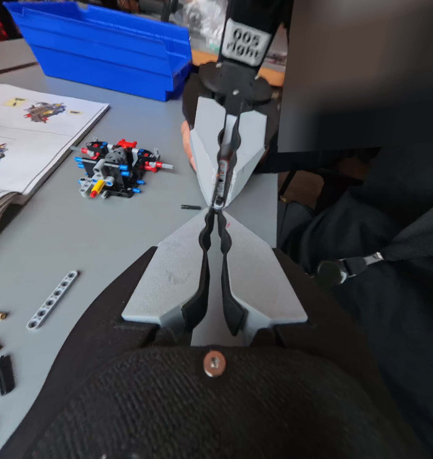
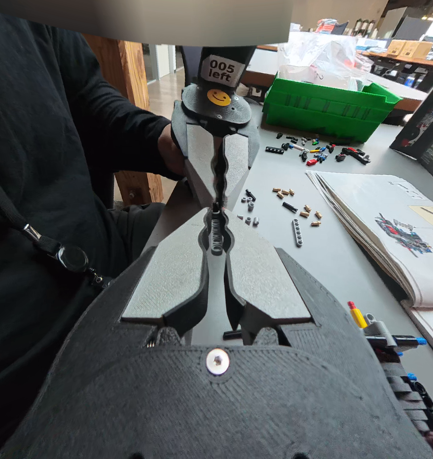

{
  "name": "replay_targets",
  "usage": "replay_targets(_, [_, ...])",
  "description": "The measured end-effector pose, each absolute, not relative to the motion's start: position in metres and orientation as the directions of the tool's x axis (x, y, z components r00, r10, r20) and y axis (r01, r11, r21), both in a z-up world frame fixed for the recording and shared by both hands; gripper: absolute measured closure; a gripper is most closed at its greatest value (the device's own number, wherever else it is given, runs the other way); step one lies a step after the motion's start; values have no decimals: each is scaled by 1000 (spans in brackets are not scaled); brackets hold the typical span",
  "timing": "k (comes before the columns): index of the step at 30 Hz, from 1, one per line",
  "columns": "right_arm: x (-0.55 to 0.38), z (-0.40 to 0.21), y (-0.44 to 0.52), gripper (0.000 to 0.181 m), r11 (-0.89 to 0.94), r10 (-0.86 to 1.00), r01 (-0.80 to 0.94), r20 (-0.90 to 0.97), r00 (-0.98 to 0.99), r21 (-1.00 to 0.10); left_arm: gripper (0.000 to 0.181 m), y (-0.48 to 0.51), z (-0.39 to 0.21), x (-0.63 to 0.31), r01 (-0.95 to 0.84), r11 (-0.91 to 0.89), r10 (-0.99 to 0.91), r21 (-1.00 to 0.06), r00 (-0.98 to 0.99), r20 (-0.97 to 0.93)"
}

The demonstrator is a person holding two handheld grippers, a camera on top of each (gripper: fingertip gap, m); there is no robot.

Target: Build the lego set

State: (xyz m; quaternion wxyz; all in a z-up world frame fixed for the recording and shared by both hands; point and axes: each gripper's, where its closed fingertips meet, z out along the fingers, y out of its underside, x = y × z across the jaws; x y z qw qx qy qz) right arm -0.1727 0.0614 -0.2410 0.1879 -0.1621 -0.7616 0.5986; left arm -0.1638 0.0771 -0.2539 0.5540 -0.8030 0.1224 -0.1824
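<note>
Even, soft daylight on the desk; faint shadows. Wide-angle bending at frame edges; upper background and lower-left parts blurred.

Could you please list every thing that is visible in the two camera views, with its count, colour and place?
partly built model: one, black, grey, red and blue, on the table beside the booklet
instruction booklet: one, white, open on the table
grey beam: one, lying loose on the table
black beam: one, clamped in the right gripper
tan pins: several, scattered near the grey beam
black pin: one, on the table near the gripper tips
blue bin: one, far side of the table
green bin: one, far side, plastic bag inside
table: one, grey
left gripper: grey fingers, nearly closed, tip to tip with the right
right gripper: grey fingers
</note>
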Motion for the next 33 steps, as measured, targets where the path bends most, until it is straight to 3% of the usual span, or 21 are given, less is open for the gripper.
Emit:
replay_targets(11, [-180, -231, 75, 179, 141, 520, 44, 36, -853, -989, 181, 79, -243, -175, 110, -303, -364, -947, 905, 221])
replay_targets(13, [-182, -228, 76, 178, 112, 525, 45, 20, -851, -993, 167, 81, -244, -177, 125, -315, -354, -941, 904, 239])
replay_targets(15, [-182, -225, 75, 178, 92, 520, 39, 15, -854, -995, 165, 82, -242, -175, 143, -306, -363, -941, 897, 254])
replay_targets(22, [-179, -224, 72, 178, 95, 508, 14, 36, -861, -995, 179, 83, -237, -170, 111, -263, -370, -958, 906, 206])
replay_targets(33, [-177, -247, 75, 179, 311, 506, -33, 195, -840, -950, 179, 77, -252, -173, 2, -347, -374, -938, 917, 140])
